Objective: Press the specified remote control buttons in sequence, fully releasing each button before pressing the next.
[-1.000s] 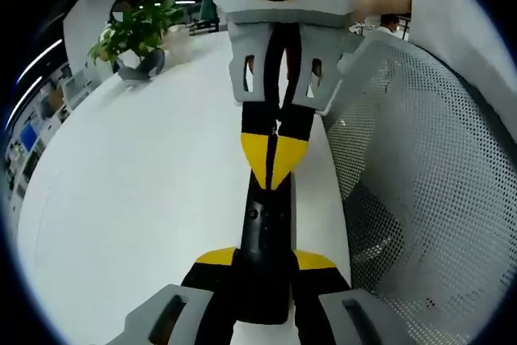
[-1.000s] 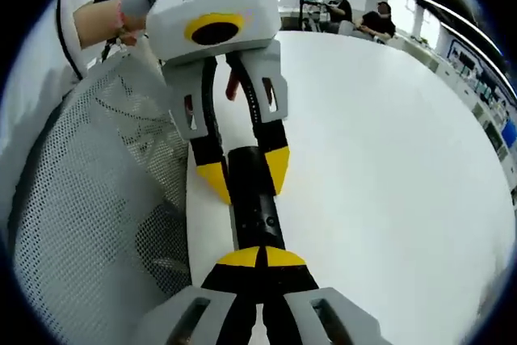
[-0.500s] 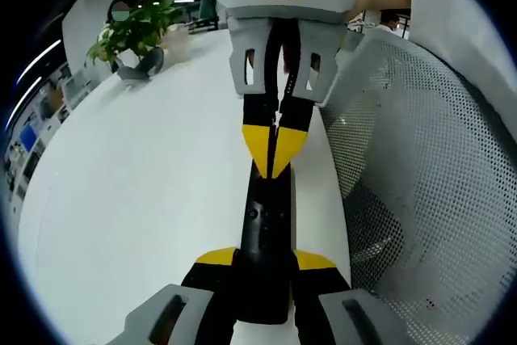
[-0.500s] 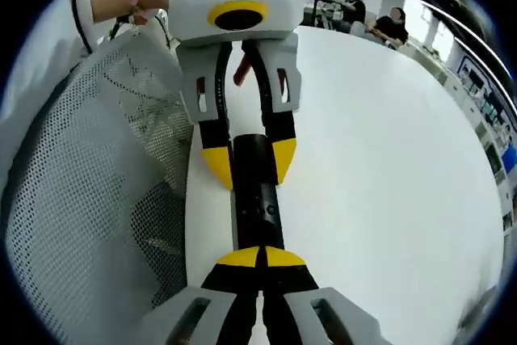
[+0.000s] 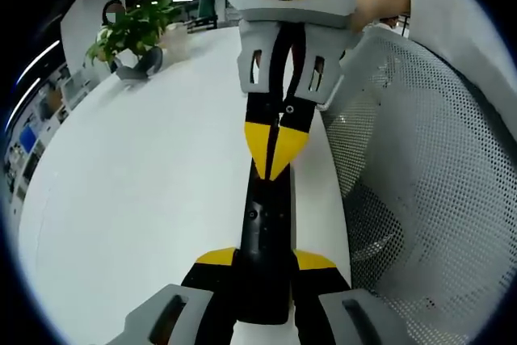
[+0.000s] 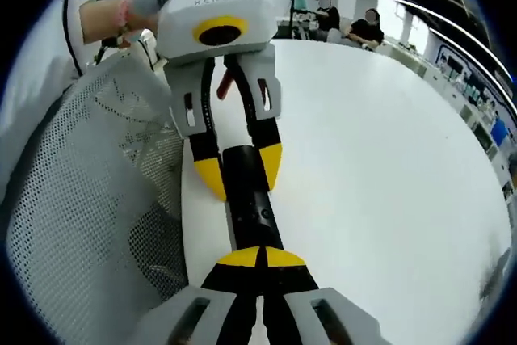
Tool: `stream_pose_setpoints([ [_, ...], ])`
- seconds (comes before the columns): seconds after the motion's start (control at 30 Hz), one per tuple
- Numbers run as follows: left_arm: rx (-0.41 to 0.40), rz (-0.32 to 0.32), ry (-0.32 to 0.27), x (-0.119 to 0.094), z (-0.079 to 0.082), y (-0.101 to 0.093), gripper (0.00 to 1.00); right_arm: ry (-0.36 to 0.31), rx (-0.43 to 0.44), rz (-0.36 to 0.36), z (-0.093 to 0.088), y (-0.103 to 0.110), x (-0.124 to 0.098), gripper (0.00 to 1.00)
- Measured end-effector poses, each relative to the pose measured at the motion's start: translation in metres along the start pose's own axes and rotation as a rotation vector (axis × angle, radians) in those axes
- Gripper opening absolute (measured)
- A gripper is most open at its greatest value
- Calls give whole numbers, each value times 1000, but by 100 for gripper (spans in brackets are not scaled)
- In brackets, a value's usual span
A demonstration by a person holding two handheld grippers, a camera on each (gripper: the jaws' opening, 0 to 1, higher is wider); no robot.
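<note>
- Two grippers meet over one slim black remote control (image 5: 265, 236), which lies lengthwise on the round white table (image 5: 137, 191), close along the edge nearest your white mesh chair (image 5: 428, 183).
- Your left gripper (image 5: 265, 268) clamps the remote: in the left gripper view its yellow-tipped black jaws sit on either side of the near end of the remote, pressed against its flanks.
- In the right gripper view you see that same left gripper (image 6: 239, 169) from the front, its yellow tips straddling the far end of the remote (image 6: 249, 214), with the grey body above them.
- Your right gripper (image 6: 260, 258) has its jaws closed together, yellow tips touching each other with nothing between them. They sit over the near end of the remote in the right gripper view.
- In the left gripper view the right gripper (image 5: 275, 151) comes in from the top, its closed tips forming one yellow point aimed down at the upper face of the remote. You cannot tell from these views whether that point is touching the remote or hanging just above it.
- A leafy green potted plant (image 5: 133, 34) stands at the far edge of the table, well apart from the remote.
- Your hand (image 6: 109, 18) grips the left gripper's body in the right gripper view.
</note>
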State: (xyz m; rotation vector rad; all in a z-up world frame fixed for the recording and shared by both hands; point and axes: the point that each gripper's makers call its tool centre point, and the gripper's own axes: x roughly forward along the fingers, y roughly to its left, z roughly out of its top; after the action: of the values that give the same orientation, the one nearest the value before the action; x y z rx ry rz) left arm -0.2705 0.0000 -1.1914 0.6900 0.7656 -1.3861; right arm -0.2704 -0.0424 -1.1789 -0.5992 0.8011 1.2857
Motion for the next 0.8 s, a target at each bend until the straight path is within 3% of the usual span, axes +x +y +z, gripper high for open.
stream_pose_setpoints([
  [0.2, 0, -1, -3, 0, 0, 0, 24, 8, -60, 5, 5, 3, 6, 0],
  [0.4, -1, -1, -3, 0, 0, 0, 24, 118, -123, 25, 5, 3, 7, 0],
  [0.57, 1, -2, -6, 0, 0, 0, 24, 150, -134, 21, 5, 3, 9, 0],
  [0.63, 4, -4, -7, 0, 0, 0, 24, 146, -135, 7, 4, 2, 9, 0],
  [0.8, 9, -10, -9, 0, 1, 0, 24, 41, -98, -16, 5, 1, 7, 0],
])
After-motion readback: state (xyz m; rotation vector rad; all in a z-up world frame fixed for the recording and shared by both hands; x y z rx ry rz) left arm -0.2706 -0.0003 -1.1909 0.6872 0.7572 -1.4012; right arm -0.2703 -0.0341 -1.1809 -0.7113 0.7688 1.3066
